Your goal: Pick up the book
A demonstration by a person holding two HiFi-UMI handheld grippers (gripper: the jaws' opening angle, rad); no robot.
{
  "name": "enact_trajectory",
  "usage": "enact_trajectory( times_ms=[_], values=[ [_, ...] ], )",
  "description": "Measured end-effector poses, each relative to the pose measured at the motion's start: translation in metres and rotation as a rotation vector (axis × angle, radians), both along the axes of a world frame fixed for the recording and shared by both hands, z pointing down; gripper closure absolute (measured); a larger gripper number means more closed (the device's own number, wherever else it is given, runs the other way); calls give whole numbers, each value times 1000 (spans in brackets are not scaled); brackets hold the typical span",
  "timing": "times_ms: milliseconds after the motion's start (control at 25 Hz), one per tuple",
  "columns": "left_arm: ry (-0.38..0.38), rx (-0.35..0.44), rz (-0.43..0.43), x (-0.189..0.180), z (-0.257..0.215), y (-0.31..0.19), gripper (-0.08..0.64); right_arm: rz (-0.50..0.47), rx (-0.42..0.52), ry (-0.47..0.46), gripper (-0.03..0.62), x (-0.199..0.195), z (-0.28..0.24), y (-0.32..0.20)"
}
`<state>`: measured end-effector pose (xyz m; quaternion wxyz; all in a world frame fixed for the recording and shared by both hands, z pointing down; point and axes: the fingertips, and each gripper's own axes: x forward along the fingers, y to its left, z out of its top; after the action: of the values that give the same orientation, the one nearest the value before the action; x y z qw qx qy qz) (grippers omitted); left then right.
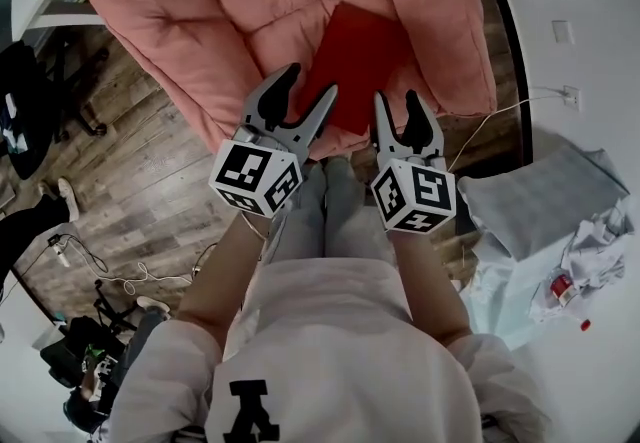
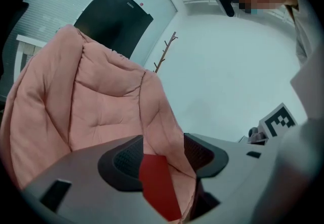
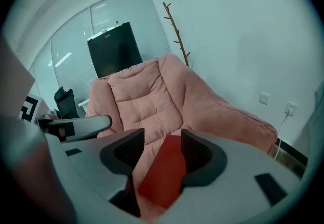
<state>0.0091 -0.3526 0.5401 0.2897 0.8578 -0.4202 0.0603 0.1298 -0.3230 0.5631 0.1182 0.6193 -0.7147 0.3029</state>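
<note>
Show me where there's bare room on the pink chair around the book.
Bare chair lies left of the book and above it. Right of it the strip is narrow. The front edge is crowded: left gripper and right gripper hover there, open.

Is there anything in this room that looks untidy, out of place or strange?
Slightly. Crumpled white cloth lies heaped at the right, a small red-and-white container among it. Loose cables trail over the wooden floor at the left. The red book lies flat on the pink chair.
</note>
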Motion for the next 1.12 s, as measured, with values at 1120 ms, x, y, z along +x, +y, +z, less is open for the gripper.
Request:
enact_trajectory(
  times_ms=[1120],
  values=[
    [-115,-236,27,8,173,-19,293,64,-175,54,360,19,162,-12]
  ],
)
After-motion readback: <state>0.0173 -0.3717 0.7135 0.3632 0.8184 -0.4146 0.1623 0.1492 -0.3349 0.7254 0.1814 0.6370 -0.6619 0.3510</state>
